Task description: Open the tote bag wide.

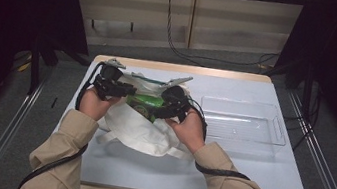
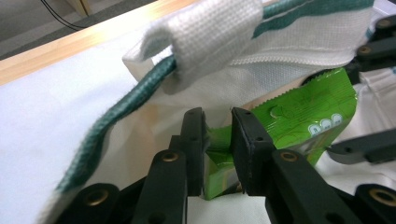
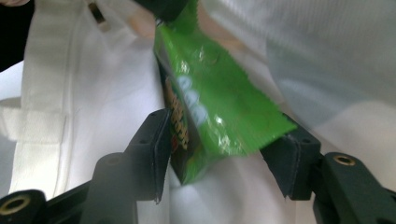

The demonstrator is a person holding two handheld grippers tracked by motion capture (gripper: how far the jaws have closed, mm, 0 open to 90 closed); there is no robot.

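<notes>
A green snack packet [image 1: 145,103] lies at the mouth of a white cloth bag [image 1: 140,133] with a green cord [image 2: 126,102], on the table's left half. My left gripper [image 2: 217,121] is shut on one end of the packet [image 2: 303,116], pinching the foil between its pads. From the other side, my right gripper [image 3: 224,130] stands open, its jaws spread on either side of the packet's far end [image 3: 219,102] without squeezing it. In the high view the left gripper [image 1: 124,90] and right gripper [image 1: 165,105] face each other across the packet.
A clear plastic tray [image 1: 271,135] sits on the right half of the pale blue table top [image 1: 256,173]. The bag's handles trail toward the person. Cables hang from both grippers along the sleeves.
</notes>
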